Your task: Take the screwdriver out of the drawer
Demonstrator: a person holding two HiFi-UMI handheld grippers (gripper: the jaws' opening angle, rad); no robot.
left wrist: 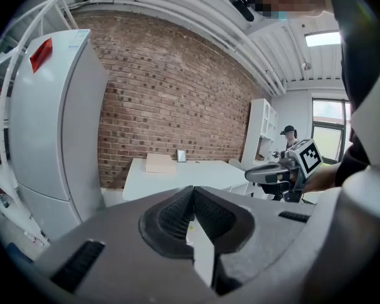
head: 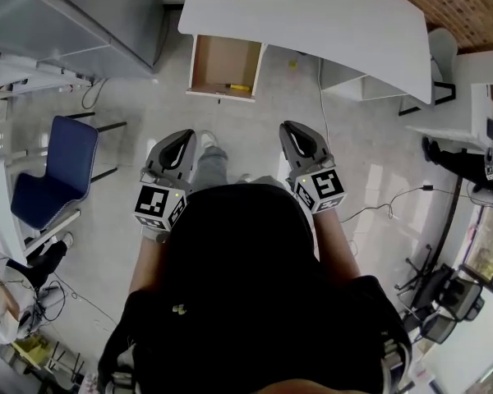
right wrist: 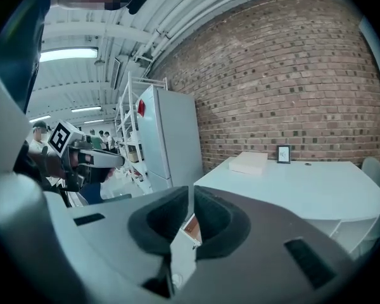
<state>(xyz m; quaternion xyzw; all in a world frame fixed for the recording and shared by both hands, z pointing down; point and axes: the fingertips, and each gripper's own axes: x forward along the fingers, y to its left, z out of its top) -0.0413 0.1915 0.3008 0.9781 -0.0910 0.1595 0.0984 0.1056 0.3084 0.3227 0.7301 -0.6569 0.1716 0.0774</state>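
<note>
An open wooden drawer (head: 223,59) sticks out from under the white desk (head: 329,23), far ahead of me on the floor side. Inside it, near the front edge, lies a small yellow screwdriver (head: 237,87). Both grippers are held side by side in front of my body, well short of the drawer. My left gripper (head: 183,139) has its jaws together with nothing between them, and the same shows in the left gripper view (left wrist: 194,192). My right gripper (head: 294,130) is likewise shut and empty (right wrist: 191,194).
A blue chair (head: 56,171) stands at the left, and a tall grey fridge (left wrist: 50,125) stands left of the desk. A flat box (right wrist: 249,162) and a small frame (right wrist: 283,153) lie on the desk. A cable (head: 394,199) runs over the floor at the right, near another person (head: 460,159).
</note>
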